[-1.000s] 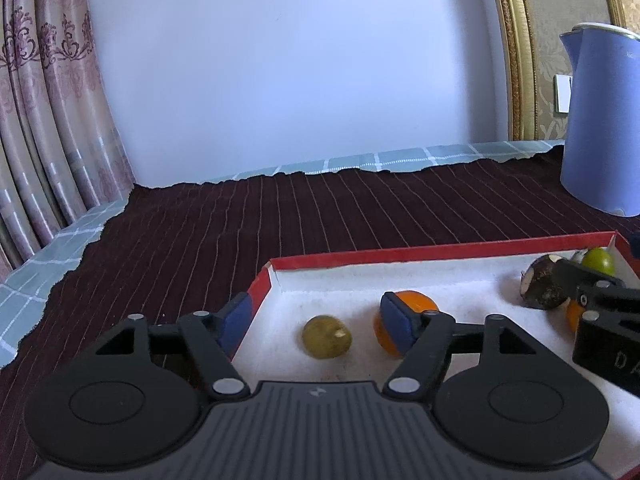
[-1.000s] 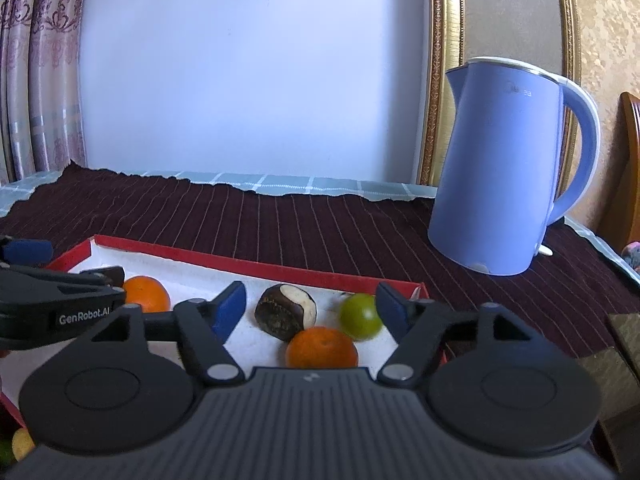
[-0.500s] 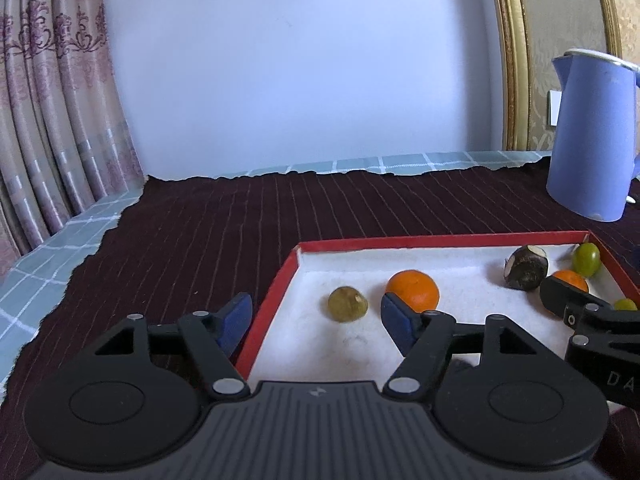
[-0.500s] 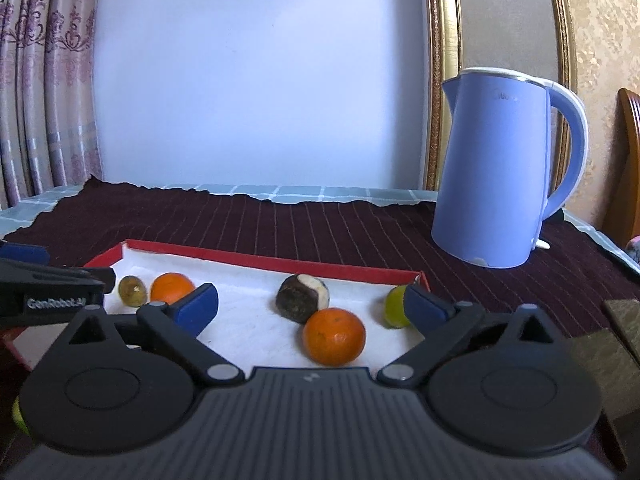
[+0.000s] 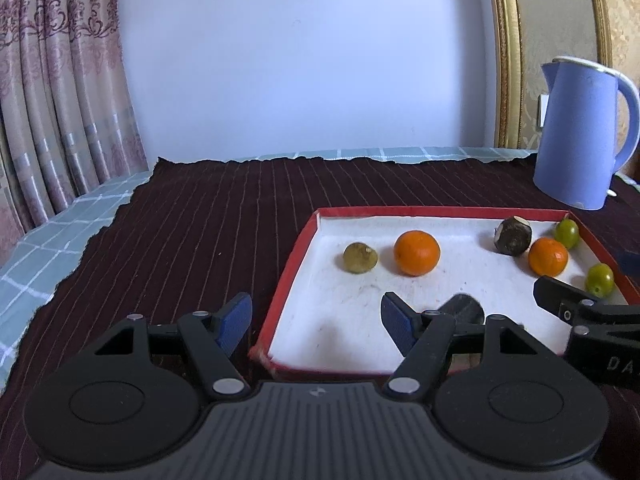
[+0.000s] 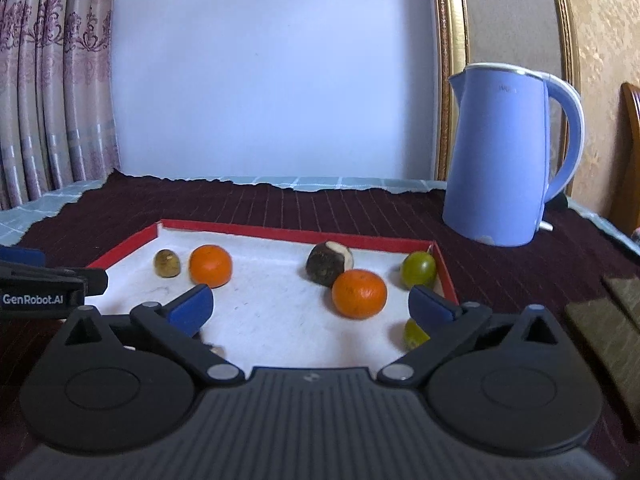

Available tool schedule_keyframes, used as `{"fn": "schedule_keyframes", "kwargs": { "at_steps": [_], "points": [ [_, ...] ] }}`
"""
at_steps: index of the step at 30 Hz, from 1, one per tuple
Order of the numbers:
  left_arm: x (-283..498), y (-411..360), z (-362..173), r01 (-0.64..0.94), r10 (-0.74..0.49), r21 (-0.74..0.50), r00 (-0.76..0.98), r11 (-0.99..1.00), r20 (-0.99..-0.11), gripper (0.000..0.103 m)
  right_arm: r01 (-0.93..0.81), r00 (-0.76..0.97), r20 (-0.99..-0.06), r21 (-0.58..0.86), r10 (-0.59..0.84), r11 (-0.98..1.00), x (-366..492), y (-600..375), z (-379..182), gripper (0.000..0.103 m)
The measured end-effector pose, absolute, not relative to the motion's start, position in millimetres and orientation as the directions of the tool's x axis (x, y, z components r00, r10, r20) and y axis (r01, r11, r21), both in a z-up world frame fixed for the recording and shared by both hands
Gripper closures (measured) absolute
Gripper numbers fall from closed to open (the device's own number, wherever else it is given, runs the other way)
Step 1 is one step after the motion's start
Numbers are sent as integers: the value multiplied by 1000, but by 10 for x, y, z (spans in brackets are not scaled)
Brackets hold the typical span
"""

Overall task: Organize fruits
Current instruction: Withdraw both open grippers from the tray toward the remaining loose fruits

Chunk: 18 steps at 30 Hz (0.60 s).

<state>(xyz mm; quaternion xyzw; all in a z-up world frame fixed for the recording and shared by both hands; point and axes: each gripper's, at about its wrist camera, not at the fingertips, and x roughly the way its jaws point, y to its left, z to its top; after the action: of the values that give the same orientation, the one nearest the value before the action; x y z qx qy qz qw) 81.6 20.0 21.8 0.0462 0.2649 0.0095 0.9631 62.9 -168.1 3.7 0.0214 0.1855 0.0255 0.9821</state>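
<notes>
Fruit lies loose in a red-rimmed tray (image 5: 298,256) on a dark striped cloth (image 5: 200,216).

In the left wrist view an orange (image 5: 416,253) sits mid-frame beside a brownish fruit (image 5: 359,257); at right a dark round fruit (image 5: 513,235), a second orange (image 5: 547,256) and two green fruits (image 5: 567,233) cluster near the tray's corner. The left gripper (image 5: 316,322) and right gripper (image 6: 310,306) both hang at the frames' bottom, jaws spread wide, holding nothing. A blue kettle (image 6: 508,156) stands on the surface at upper right.
</notes>
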Motion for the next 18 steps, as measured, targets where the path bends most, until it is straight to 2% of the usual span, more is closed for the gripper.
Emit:
{"fn": "schedule_keyframes", "kwargs": {
  "at_steps": [5,12,18],
  "points": [
    [583,357,162,43,5,83,865,996,-502,32,-69,930,-356,72,90,995,412,-1638,8,0],
    [304,408,23,174,-97,109,862,979,-498,32,-92,926,-359,76,113,993,231,-1561,-31,0],
    [217,254,-90,279,-153,188,853,942,-499,32,-92,923,-368,79,115,993,179,-1549,-49,0]
  ]
}}
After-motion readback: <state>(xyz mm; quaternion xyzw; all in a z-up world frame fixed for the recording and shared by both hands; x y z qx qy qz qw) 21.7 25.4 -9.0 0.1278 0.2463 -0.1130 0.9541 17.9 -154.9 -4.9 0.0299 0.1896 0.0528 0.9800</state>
